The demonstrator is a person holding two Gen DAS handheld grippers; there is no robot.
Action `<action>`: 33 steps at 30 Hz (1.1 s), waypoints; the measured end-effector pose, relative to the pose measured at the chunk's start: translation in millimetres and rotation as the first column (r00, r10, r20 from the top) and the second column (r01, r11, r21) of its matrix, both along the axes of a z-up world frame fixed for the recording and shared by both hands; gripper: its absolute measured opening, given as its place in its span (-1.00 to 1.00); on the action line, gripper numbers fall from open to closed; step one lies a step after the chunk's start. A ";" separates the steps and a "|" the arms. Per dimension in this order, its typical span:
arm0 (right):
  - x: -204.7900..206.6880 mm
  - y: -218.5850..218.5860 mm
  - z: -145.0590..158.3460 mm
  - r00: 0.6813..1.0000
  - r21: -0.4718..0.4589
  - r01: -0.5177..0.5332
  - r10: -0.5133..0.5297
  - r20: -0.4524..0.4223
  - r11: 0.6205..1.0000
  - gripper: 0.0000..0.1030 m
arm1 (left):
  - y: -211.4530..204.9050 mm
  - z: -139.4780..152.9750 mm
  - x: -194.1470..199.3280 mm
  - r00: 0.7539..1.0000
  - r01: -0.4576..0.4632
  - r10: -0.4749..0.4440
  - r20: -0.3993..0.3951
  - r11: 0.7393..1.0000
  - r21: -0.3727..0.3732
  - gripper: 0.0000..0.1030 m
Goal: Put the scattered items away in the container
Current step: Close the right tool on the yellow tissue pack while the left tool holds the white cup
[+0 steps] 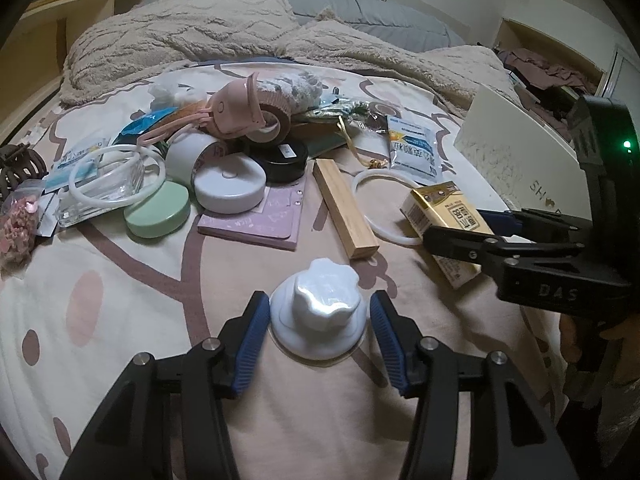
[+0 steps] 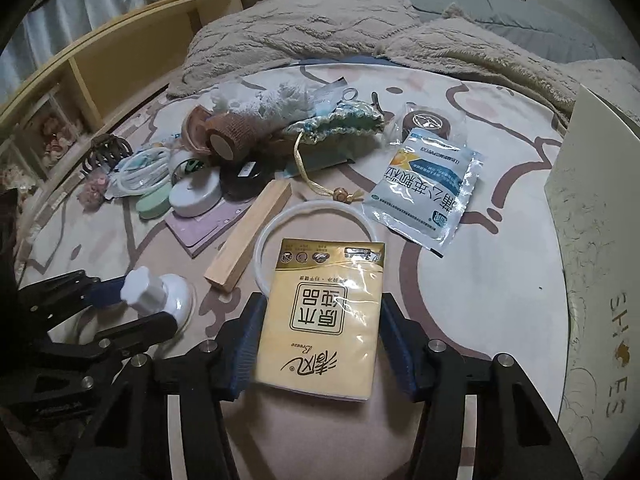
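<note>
My left gripper [image 1: 318, 336] is open, its blue pads on either side of a white suction knob [image 1: 320, 312] that rests on the bed sheet; the pads do not touch it. My right gripper [image 2: 320, 340] is open around a yellow tissue pack [image 2: 320, 316] lying flat on the sheet; there are small gaps on both sides. The pack also shows in the left wrist view [image 1: 444, 220], with the right gripper [image 1: 460, 228] around it. The knob [image 2: 156, 296] and left gripper [image 2: 132, 308] show at the lower left of the right wrist view. A cream shoe box [image 2: 592, 280] stands at the right.
Scattered on the sheet: a wooden block [image 1: 344, 208], a white ring [image 1: 380, 208], a blue-white sachet [image 2: 424, 192], a pink notebook [image 1: 260, 220], a green round case [image 1: 158, 210], a white round tin [image 1: 230, 184], a tape roll [image 2: 228, 136] and a drawstring pouch [image 2: 336, 128]. A beige blanket [image 1: 200, 32] lies behind.
</note>
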State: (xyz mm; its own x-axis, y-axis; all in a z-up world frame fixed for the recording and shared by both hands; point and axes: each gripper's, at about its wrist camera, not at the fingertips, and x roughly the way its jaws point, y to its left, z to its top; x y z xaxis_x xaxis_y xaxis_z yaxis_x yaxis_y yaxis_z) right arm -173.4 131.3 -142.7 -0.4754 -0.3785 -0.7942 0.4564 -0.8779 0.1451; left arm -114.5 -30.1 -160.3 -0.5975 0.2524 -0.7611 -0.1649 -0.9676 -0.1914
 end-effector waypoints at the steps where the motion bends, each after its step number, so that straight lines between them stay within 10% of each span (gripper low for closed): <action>1: 0.8 1.5 1.3 1.000 -0.009 -0.001 0.001 0.000 1.000 0.10 | -0.6 0.1 -0.4 1.000 -0.001 0.001 -0.002 1.000 0.004 -0.07; 16: 4.8 10.2 9.6 1.000 -0.057 0.007 -0.007 -0.001 0.998 0.10 | 0.8 2.4 -1.7 1.000 0.012 -0.012 -0.011 1.000 -0.008 -0.13; 21: 4.6 8.4 2.0 1.000 -0.019 0.001 -0.001 0.016 1.000 0.10 | 16.4 -4.4 0.8 0.998 0.064 -0.063 0.012 0.994 -0.086 0.52; 33: 8.3 -8.6 -12.6 1.000 0.124 -0.025 0.027 -0.016 0.992 0.10 | 17.1 -10.7 -2.8 1.000 0.029 -0.028 0.004 0.995 -0.098 0.48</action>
State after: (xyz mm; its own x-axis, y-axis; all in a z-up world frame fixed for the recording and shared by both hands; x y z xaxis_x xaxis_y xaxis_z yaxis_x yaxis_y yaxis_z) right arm -165.1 122.7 -155.3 -0.4807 -0.2904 -0.8274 0.4810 -0.8763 0.0281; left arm -117.3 -13.0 -171.1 -0.5888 0.1937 -0.7847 -0.1923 -0.9765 -0.0967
